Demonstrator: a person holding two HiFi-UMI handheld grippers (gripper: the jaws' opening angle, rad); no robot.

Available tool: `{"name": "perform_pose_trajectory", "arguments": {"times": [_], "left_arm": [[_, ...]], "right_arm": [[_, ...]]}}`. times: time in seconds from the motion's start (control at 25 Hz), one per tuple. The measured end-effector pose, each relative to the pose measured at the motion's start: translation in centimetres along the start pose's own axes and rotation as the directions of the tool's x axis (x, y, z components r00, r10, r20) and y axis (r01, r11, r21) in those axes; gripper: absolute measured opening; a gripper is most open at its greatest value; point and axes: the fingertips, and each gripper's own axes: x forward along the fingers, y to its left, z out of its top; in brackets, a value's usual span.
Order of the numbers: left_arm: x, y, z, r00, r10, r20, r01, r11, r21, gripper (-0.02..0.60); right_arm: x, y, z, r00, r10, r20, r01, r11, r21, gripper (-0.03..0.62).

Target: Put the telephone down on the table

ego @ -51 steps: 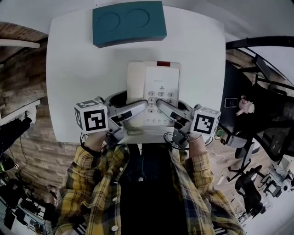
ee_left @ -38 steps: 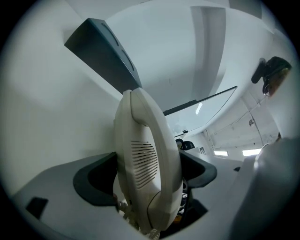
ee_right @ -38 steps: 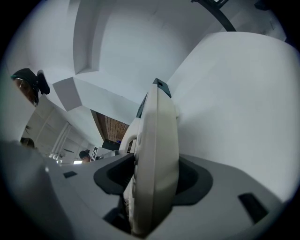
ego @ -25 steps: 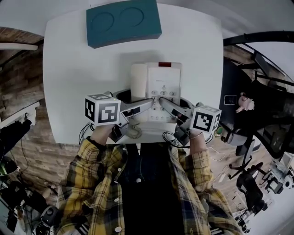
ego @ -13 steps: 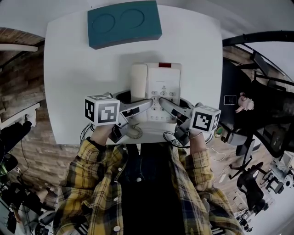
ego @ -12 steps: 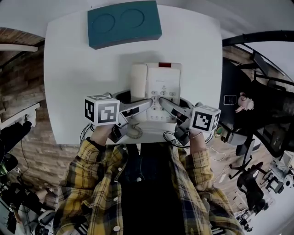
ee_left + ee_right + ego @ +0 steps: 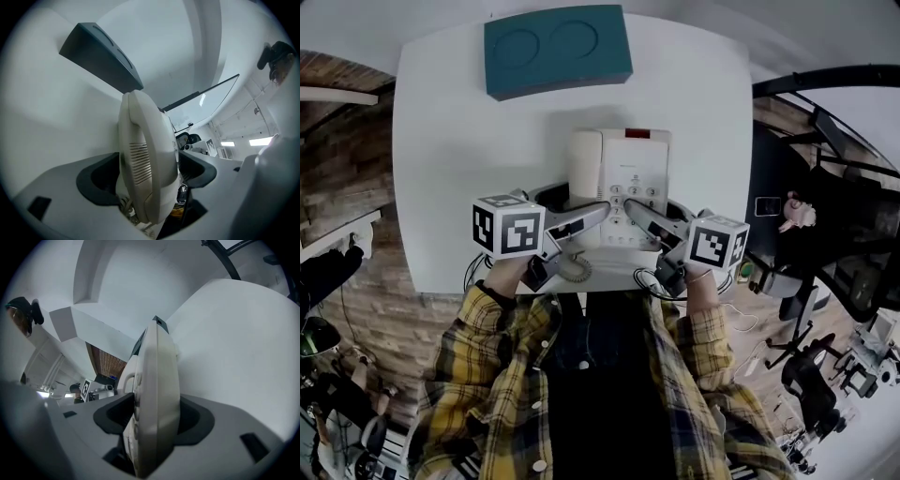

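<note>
The cream telephone (image 7: 623,173) lies over the near middle of the white table (image 7: 459,141), handset on its left side. Its coiled cord (image 7: 572,270) hangs at the table's near edge, and a teal block (image 7: 555,47) sits well apart at the far edge. The left gripper (image 7: 595,212) is clamped on the telephone's near left corner by the handset, and the right gripper (image 7: 636,212) is clamped on its near right corner, both sets of jaws spread wide around the body. Whether the base touches the tabletop cannot be told.
</note>
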Motion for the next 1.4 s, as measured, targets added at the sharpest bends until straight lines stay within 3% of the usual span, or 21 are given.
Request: {"name": "perform_pose_trajectory", "arguments": {"times": [0.64,1.4], "left_arm": [[-0.7,-0.5,0.7,1.0,0.021,0.021,-0.022,0.999,0.024,0.4],[-1.2,-1.0,1.4,0.998,0.045,0.048,-0.047,0.998,0.048,0.4]], "right_arm": [[-0.1,-0.8,-0.2,0.995,-0.089,-0.045,0.09,0.996,0.011,0.272],[-0.8,-3.0,-0.4,0.968,-0.236,-0.086,0.235,0.972,-0.023,0.304]]}}
